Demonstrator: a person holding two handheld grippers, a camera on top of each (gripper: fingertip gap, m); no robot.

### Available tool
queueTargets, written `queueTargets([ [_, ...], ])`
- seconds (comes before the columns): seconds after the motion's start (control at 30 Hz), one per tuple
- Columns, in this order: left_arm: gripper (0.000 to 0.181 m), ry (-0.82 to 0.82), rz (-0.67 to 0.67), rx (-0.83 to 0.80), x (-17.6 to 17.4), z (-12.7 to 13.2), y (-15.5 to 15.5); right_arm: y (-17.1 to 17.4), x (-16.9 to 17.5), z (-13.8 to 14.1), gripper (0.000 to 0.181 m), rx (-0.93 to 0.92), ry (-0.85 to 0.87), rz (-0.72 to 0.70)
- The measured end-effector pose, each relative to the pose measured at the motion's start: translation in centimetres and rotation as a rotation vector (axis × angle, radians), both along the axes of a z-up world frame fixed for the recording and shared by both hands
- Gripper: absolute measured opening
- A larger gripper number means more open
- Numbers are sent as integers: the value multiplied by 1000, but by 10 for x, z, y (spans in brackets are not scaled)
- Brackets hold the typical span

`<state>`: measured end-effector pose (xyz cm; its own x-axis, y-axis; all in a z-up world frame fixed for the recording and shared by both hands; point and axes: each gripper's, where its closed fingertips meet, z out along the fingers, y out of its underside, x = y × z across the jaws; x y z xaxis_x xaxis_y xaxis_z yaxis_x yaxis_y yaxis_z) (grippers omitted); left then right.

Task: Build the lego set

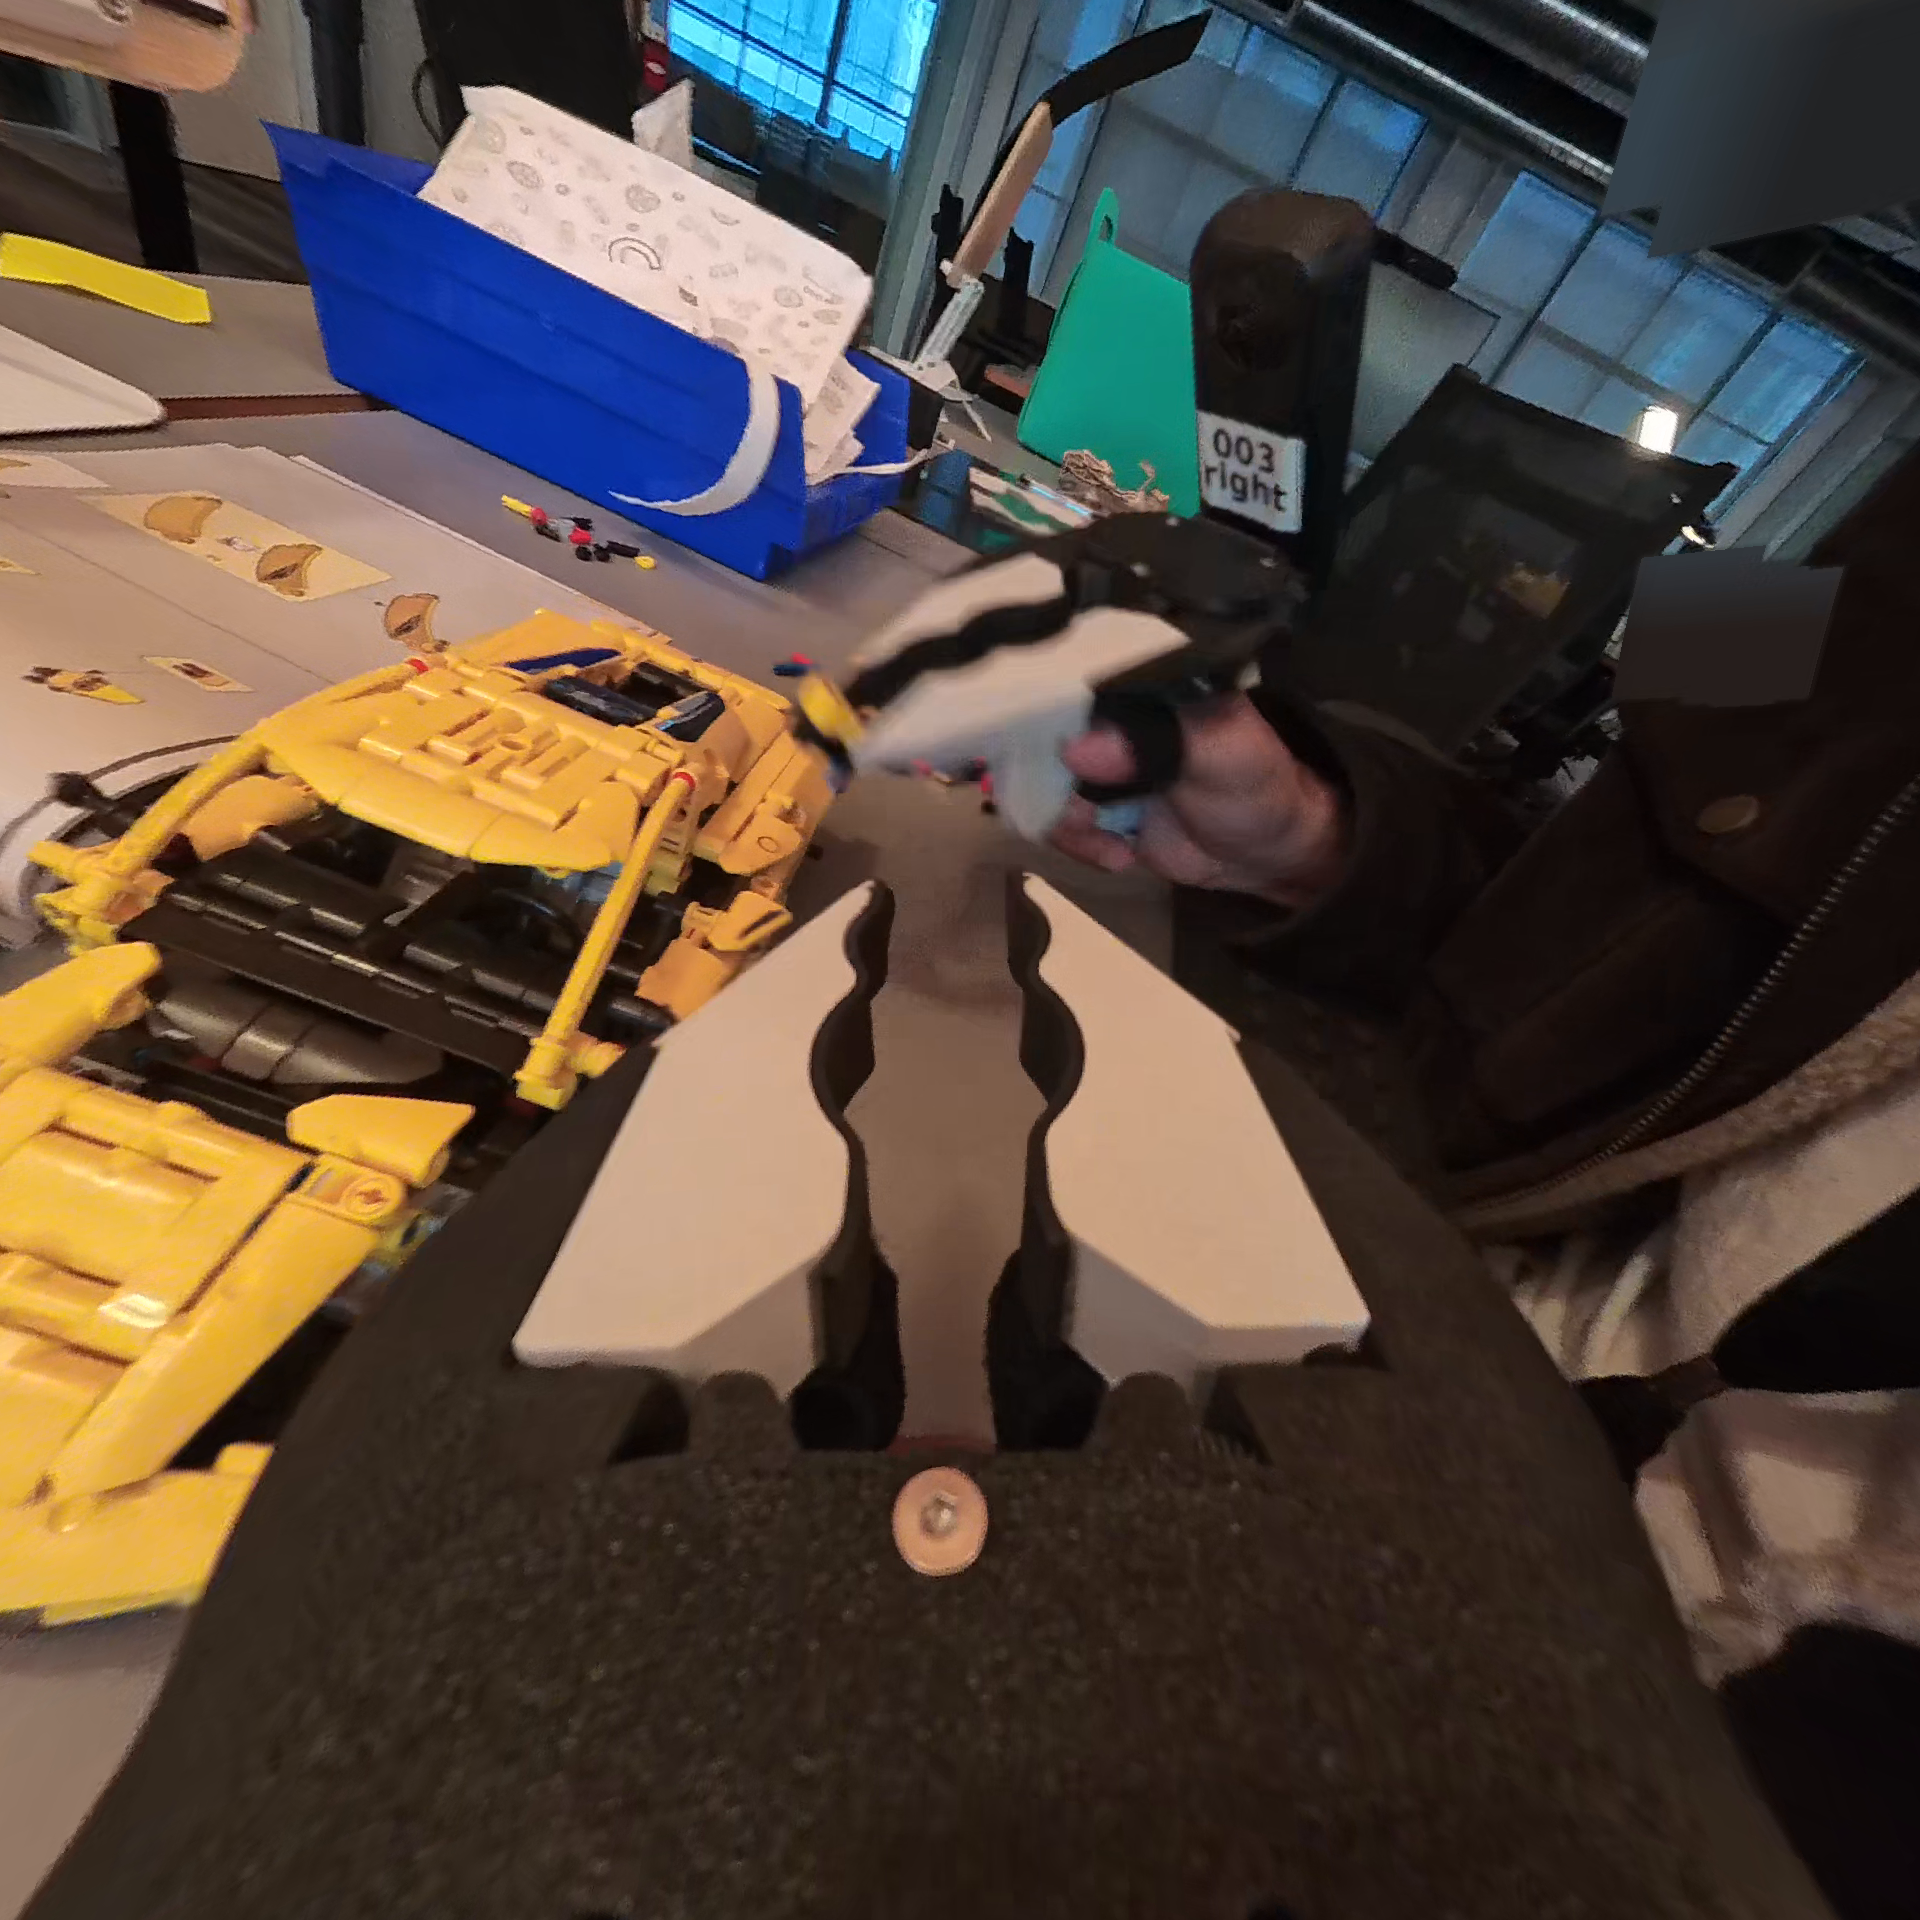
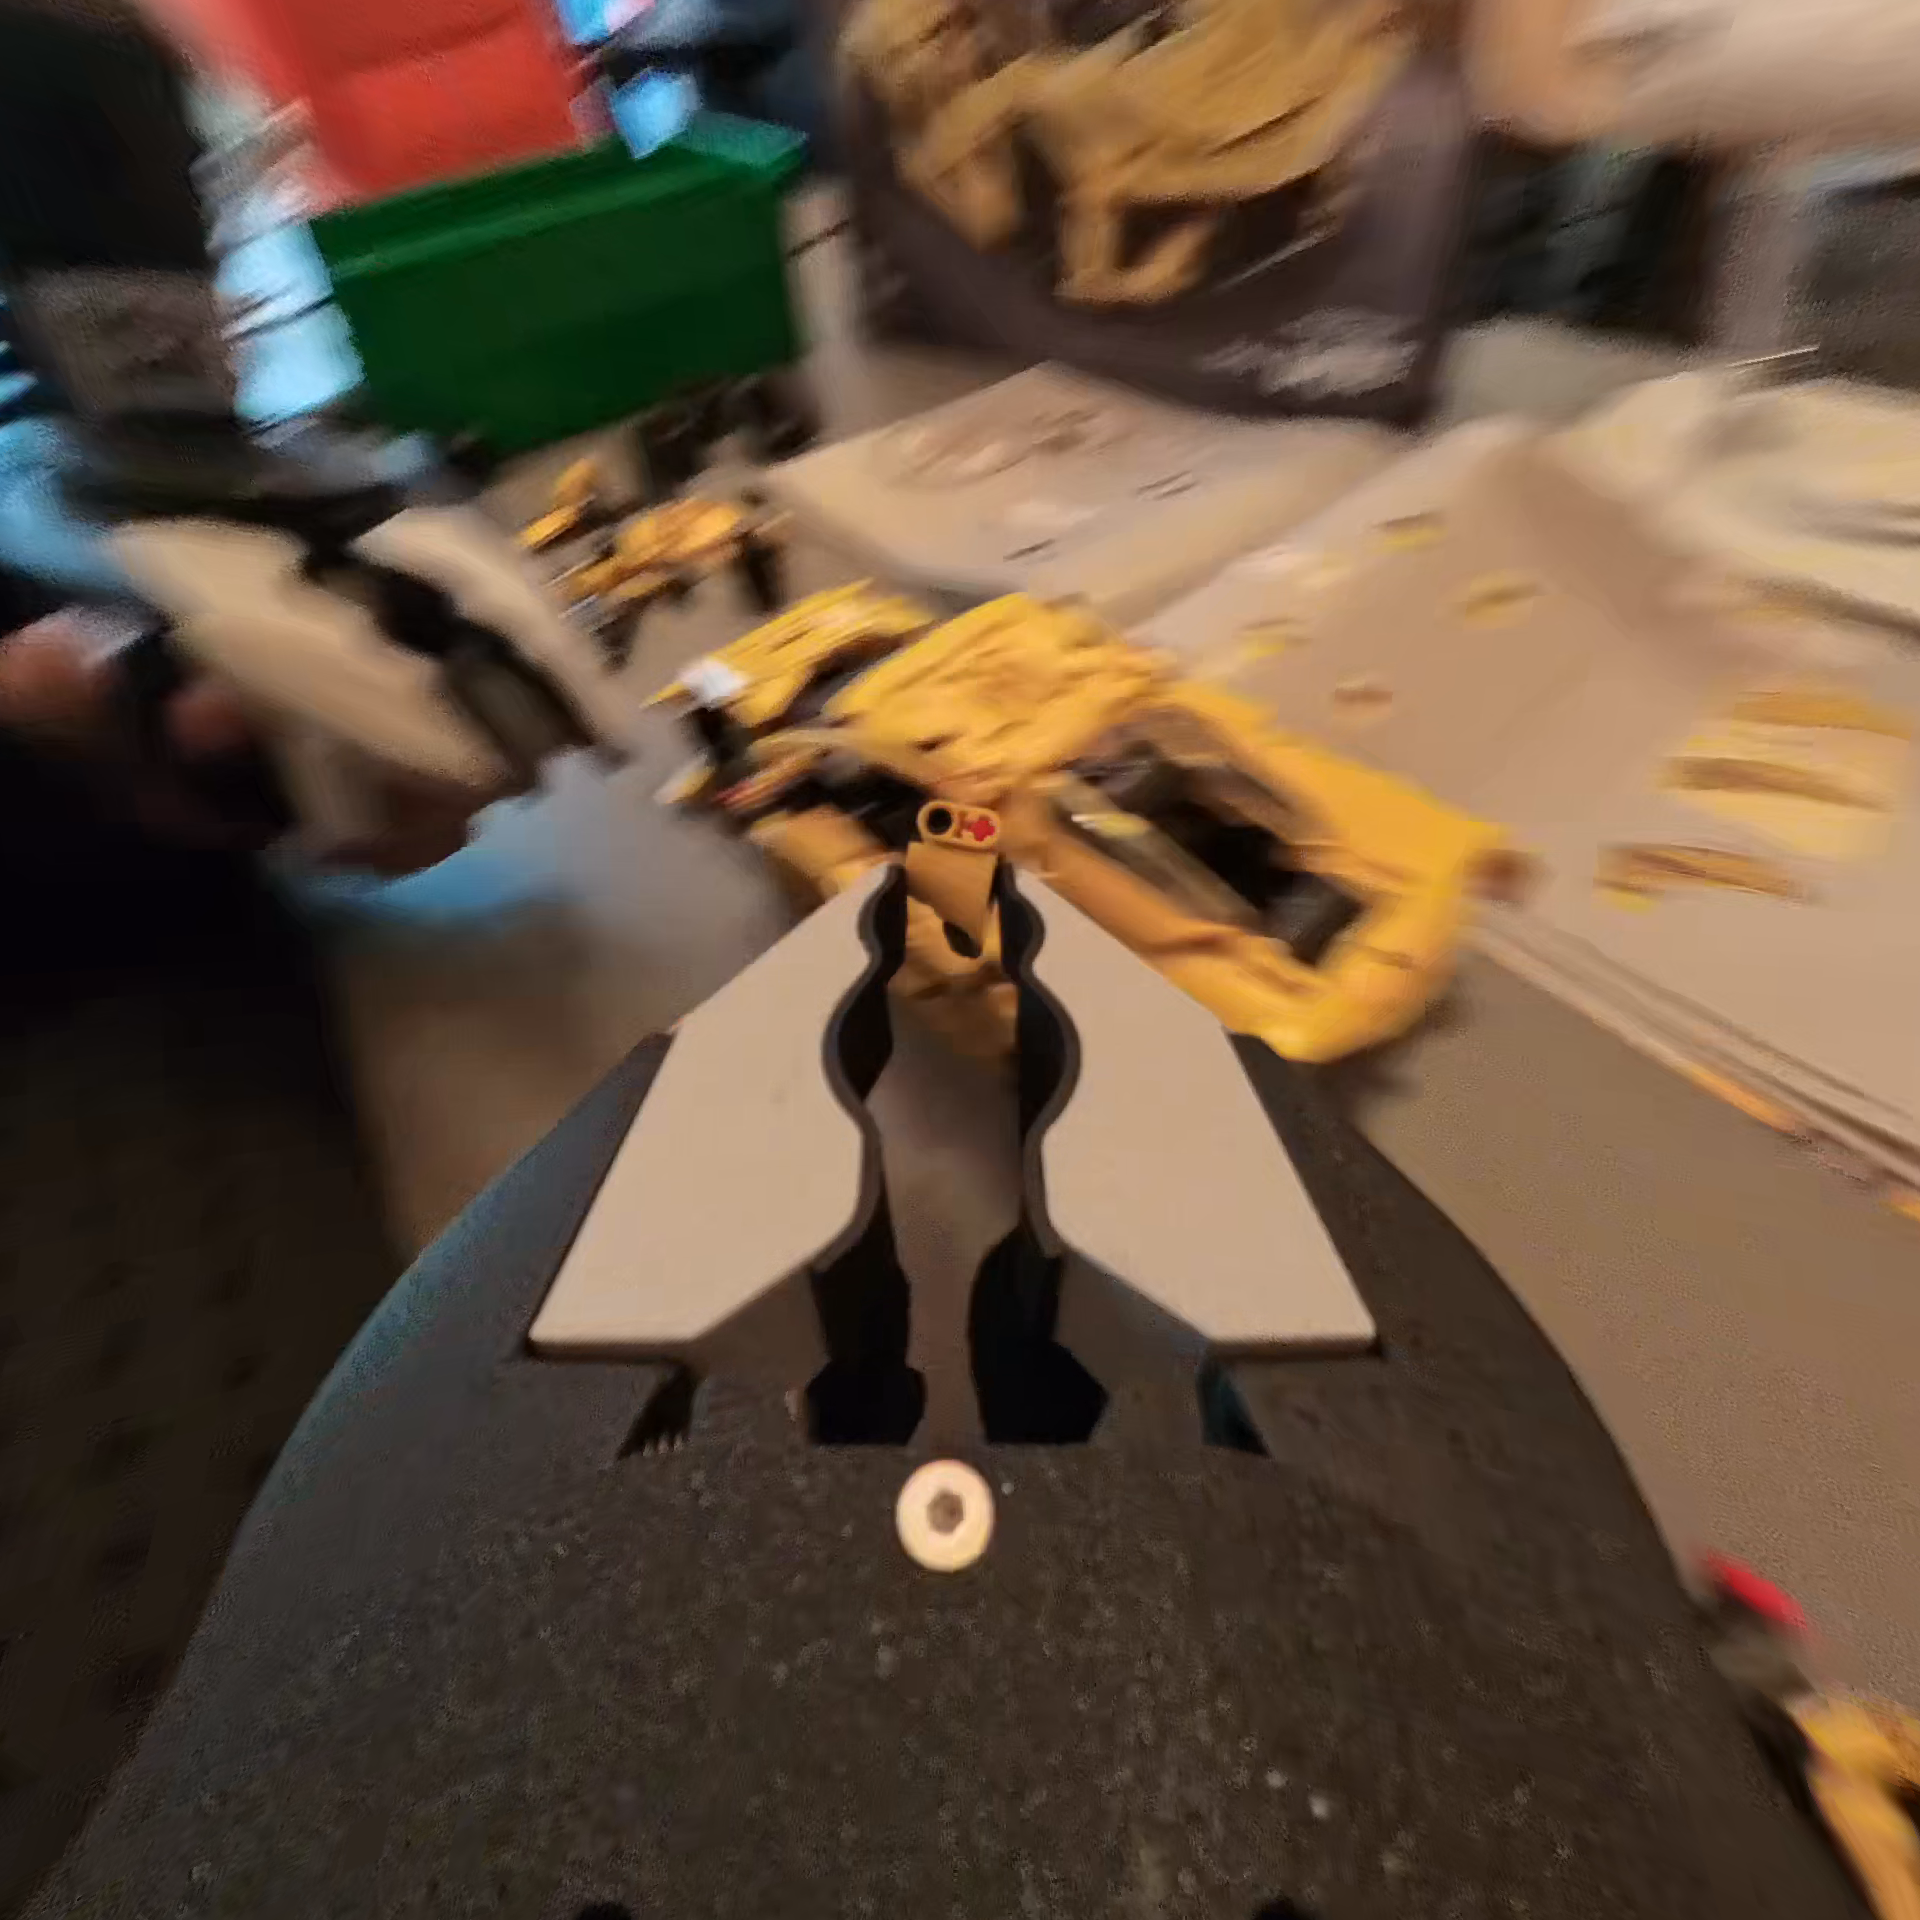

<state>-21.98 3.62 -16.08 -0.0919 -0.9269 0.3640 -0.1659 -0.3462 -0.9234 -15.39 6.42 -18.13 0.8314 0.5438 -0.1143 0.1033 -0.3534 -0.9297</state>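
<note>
Yellow lego car looks largely built on the table; right gripper clamps a small yellow piece still to attach, left gripper parted, empty.

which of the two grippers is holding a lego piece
The right gripper: a small yellow piece with a red pin is pinched between its fingers. The left gripper has an empty gap.
</note>
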Motion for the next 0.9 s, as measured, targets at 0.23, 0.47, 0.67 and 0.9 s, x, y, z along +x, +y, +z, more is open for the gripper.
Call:
queueTargets([
  [0.23,15,-44,153,-92,-14,12,34,-39,-58,-54,16,-171,-276,343],
  [0.47,12,112,458,161,-71,28,98,-33,-50,-69,16,-231,-318,291],
  [0.67,26,341,775,68,-231,59,160,-26,-42,-75,15,-270,-314,225],
  [0.9,35,470,878,-57,-313,-23,136,-20,-39,-71,22,-262,-279,190],
])
